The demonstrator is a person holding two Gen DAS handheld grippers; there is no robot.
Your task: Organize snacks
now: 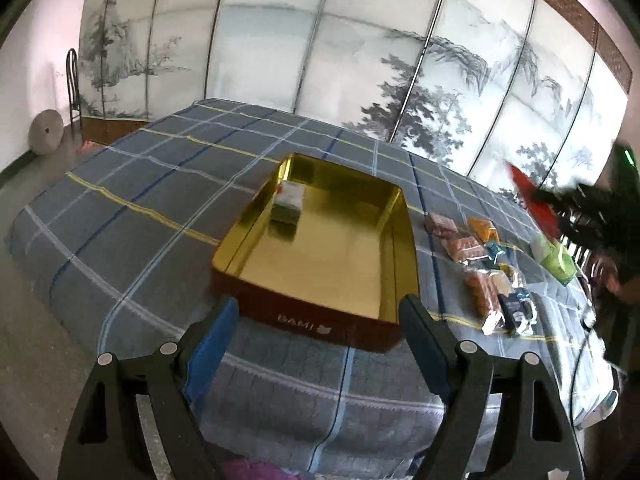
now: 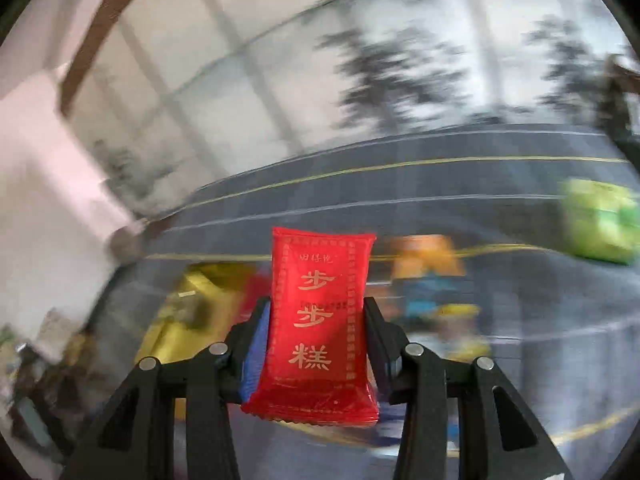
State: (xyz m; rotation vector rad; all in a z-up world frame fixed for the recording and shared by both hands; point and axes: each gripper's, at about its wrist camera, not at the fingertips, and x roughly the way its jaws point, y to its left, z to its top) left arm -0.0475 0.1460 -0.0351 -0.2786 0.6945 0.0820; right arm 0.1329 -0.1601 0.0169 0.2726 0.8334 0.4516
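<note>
Right wrist view: right hand-held gripper [image 2: 316,312] clenches a red snack packet [image 2: 318,320]; left hand-held gripper [image 1: 320,320] gapes empty, gold tin [image 1: 320,236] at twelve o'clock.

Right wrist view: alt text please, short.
The right gripper is shut on a red snack packet with gold Chinese lettering, held upright above a blurred plaid tablecloth. Behind it smear a gold tin and other snacks.

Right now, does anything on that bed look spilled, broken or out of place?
Nothing stands out. The gold tin sits flat on the plaid cover with one white packet inside, loose snacks lie beside it, and the right gripper holds an intact red packet.
</note>
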